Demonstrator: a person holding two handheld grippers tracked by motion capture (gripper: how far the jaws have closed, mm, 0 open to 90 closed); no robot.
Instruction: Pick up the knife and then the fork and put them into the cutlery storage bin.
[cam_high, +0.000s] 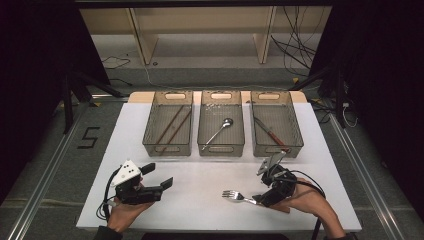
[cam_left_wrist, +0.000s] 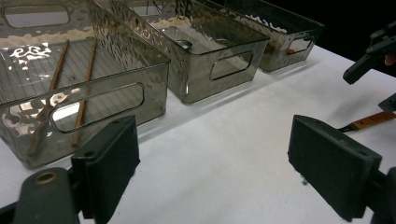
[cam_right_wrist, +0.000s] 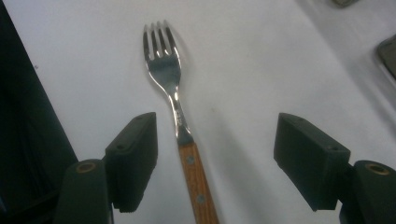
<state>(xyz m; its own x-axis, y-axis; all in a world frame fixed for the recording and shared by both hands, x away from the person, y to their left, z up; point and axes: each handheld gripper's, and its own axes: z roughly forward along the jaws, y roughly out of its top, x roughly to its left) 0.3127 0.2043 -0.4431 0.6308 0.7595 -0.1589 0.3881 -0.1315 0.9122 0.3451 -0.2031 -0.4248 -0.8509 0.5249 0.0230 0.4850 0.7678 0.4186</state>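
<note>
Fork (cam_right_wrist: 179, 121) flat on table (cam_high: 200, 200) | btwn R gripper (cam_right_wrist: 215, 158) jaws | jaws apart, not touching

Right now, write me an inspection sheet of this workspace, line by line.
Surface: white table, bare between the grippers.
Job's things: fork with wooden handle, flat, tines away from right gripper.
Bins: left bin chopsticks; middle bin spoon; right bin knife.
Clutter: nothing seen.
Grippers: left gripper open, empty; right gripper open astride the fork's handle.
Cables: loose on the floor beyond.
Surroundings: wooden shelf legs, dark curtains.
</note>
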